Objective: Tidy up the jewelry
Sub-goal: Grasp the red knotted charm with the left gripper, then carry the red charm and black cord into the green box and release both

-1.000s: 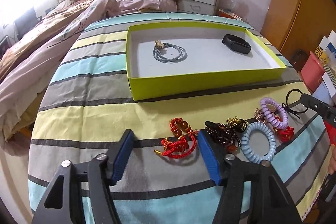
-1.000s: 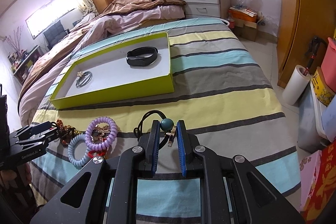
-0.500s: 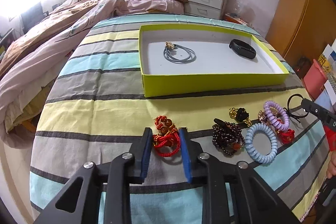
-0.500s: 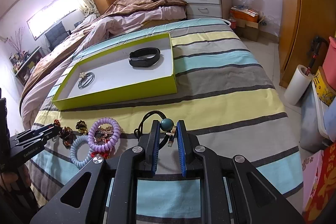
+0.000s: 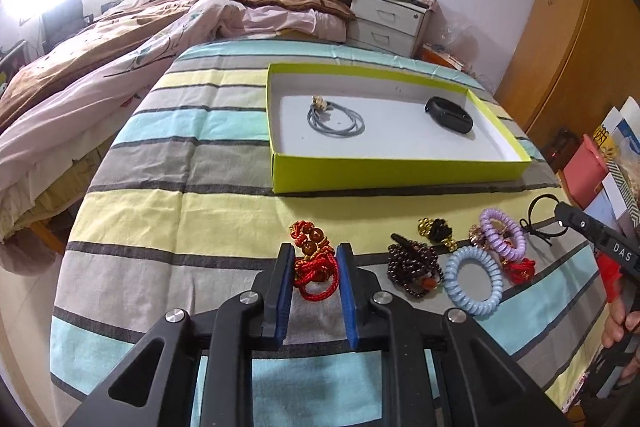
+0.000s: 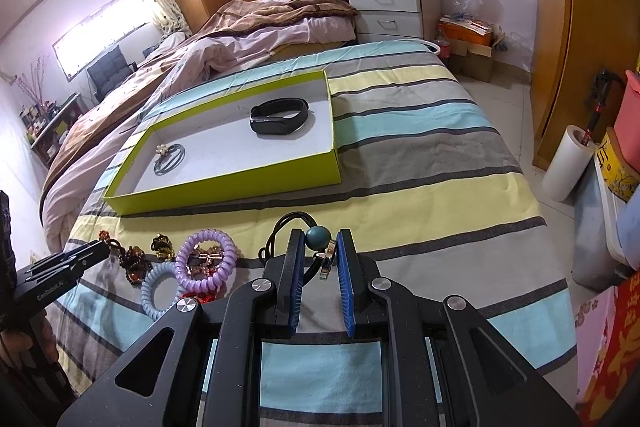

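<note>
On the striped bedspread [image 5: 168, 211] of the bed, a shallow lime-green cardboard tray with a white floor [image 5: 400, 173] already holds two pieces: a grey cord hair tie with a small pale charm [image 5: 335, 117] and a black rubber wristband [image 5: 449, 110]. The rest is not yet sorted and lies in a loose row in front of the tray. The left gripper [image 5: 312, 269] is closing its blue-padded jaws around a red knotted cord bracelet with brown beads [image 5: 314, 259], which sits between them on the bedspread; the pads look to be touching the cord, though the view is too foreshortened to be sure. The right gripper [image 6: 318, 259] is narrowed on a black cord hair tie with a teal ball [image 6: 318, 238] and pinches it (a small metal piece hangs from the cord). Lying loose beside them are a dark brown beaded bracelet [image 5: 414, 267], a pale blue spiral hair tie [image 5: 474, 279], a lilac spiral hair tie [image 5: 502, 233] and a small gold-and-black piece [image 5: 436, 230]. By my judgement the job is under halfway: two items stowed, two in hand, at least four untouched.
</note>
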The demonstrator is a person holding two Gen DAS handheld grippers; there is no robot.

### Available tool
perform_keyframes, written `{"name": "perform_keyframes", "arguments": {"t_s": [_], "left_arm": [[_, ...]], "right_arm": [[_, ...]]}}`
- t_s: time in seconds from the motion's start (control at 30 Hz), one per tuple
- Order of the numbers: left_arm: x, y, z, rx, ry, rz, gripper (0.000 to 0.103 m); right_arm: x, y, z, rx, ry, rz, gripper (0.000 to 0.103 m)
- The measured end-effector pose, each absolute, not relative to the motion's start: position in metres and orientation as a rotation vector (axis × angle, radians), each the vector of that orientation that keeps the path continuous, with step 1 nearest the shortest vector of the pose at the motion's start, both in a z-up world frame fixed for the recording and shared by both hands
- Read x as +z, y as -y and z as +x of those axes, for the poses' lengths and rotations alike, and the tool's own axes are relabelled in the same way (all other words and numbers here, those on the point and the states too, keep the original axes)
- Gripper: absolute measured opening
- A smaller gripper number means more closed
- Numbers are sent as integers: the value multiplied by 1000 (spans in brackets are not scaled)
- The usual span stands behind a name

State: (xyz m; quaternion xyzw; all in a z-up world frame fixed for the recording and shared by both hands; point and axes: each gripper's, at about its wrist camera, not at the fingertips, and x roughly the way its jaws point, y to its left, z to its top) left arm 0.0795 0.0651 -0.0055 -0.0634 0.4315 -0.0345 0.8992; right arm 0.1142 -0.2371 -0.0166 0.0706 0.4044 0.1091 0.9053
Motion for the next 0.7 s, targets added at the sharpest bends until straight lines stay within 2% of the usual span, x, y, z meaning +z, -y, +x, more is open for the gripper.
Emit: {"name": "perform_keyframes", "arguments": {"t_s": [0.7], "left_arm": [[36, -58, 105, -125, -825, -148, 21]], "right_arm": [[11, 215, 135, 295, -796, 130, 17]]}}
